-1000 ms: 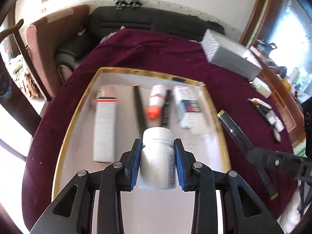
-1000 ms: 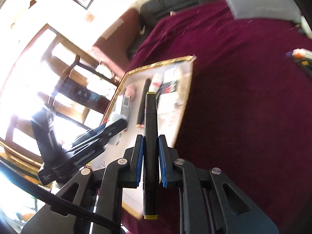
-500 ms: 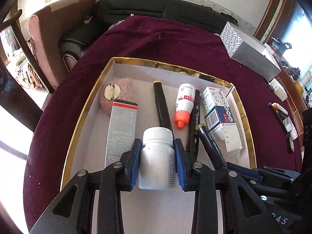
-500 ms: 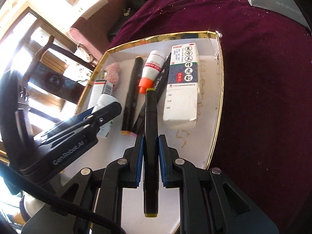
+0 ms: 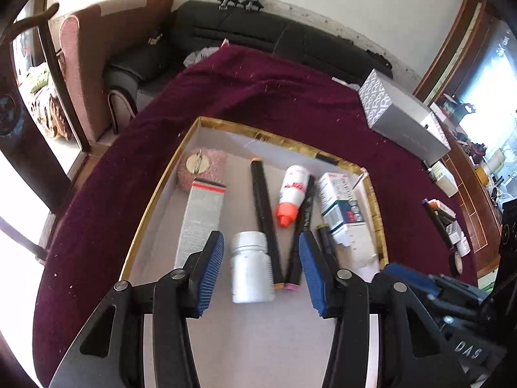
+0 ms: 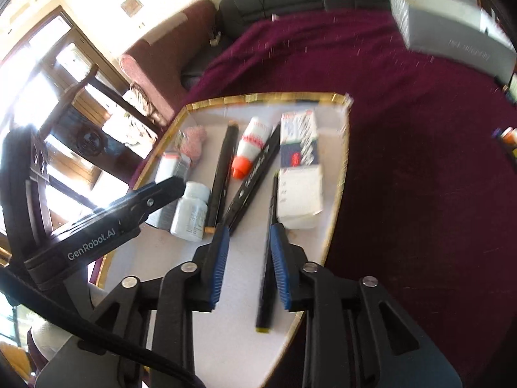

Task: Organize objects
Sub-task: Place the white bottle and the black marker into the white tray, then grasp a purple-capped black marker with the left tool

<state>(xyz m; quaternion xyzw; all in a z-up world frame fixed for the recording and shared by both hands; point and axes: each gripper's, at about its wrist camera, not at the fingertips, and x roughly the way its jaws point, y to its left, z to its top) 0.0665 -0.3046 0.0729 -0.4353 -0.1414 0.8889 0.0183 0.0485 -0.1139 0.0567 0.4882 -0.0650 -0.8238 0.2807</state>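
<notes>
Now both grippers hang over the gold-rimmed tray [image 5: 152, 207], each spread wide and gripping nothing. Between the left gripper's [image 5: 261, 268] blue pads lies the white bottle [image 5: 250, 268], on its side on the tray floor, clear of both pads. The right gripper [image 6: 248, 258] straddles a black marker [image 6: 269, 258], which lies on the tray close to the right pad; whether it touches the pad I cannot tell. Farther in lie a grey box [image 5: 202, 216], two more markers, an orange-capped bottle [image 5: 290, 194] and a medicine carton [image 5: 342, 207].
</notes>
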